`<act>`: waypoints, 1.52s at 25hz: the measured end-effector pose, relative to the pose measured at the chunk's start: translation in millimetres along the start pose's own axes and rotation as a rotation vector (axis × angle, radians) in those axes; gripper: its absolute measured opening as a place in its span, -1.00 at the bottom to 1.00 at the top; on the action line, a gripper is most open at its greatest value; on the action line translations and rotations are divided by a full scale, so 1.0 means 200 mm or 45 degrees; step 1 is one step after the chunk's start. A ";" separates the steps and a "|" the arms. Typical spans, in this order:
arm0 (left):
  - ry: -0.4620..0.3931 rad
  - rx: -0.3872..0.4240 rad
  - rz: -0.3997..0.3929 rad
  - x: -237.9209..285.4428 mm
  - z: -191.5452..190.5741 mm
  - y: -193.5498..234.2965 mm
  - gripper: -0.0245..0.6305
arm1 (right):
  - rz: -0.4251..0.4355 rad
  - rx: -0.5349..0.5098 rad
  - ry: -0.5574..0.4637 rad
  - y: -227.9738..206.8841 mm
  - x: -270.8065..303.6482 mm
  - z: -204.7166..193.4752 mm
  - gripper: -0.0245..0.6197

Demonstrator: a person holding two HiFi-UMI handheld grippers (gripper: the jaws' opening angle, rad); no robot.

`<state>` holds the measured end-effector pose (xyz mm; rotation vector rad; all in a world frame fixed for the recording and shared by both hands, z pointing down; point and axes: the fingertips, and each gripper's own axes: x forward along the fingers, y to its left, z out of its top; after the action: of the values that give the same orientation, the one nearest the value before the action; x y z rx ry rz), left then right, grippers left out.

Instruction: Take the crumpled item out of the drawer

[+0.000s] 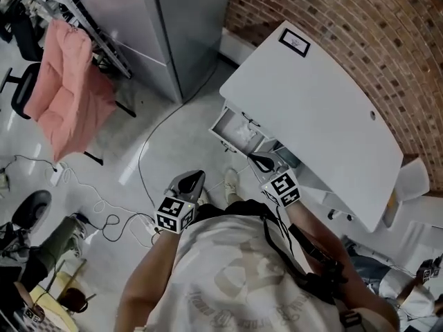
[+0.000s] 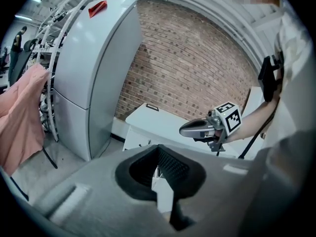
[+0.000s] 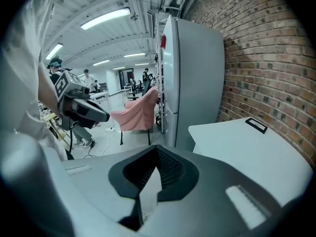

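A white desk [image 1: 318, 116] stands against the brick wall, and its small drawer [image 1: 223, 124] at the near left corner is pulled open. Something pale and crumpled [image 1: 242, 135] lies inside the drawer; its detail is too small to tell. My right gripper [image 1: 260, 162] hovers just in front of the drawer, shut and empty. It also shows in the left gripper view [image 2: 190, 129]. My left gripper [image 1: 192, 182] hangs lower left over the floor, jaws together with nothing in them. The right gripper view looks past its shut jaws [image 3: 157, 154] toward the desk top [image 3: 237, 142].
A tall grey cabinet [image 1: 173, 19] stands left of the desk. A pink garment [image 1: 66, 95] hangs over a rack further left. Cables [image 1: 104, 206] trail over the floor. A small black-framed card [image 1: 294, 42] lies on the desk's far corner.
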<state>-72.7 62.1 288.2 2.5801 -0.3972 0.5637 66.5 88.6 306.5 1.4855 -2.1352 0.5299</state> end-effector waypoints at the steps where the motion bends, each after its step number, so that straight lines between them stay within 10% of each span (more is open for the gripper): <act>1: 0.012 -0.004 0.010 0.03 -0.01 0.00 -0.91 | 0.012 0.005 0.013 -0.02 0.02 -0.02 -0.90; 38: 0.005 -0.344 0.326 0.62 -0.50 0.18 -0.91 | 0.266 -0.119 0.452 -0.28 0.76 -0.90 -0.90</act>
<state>-8.8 60.6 439.3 2.2842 -0.7552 0.5596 104.6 57.2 543.2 1.0346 -2.0091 0.7002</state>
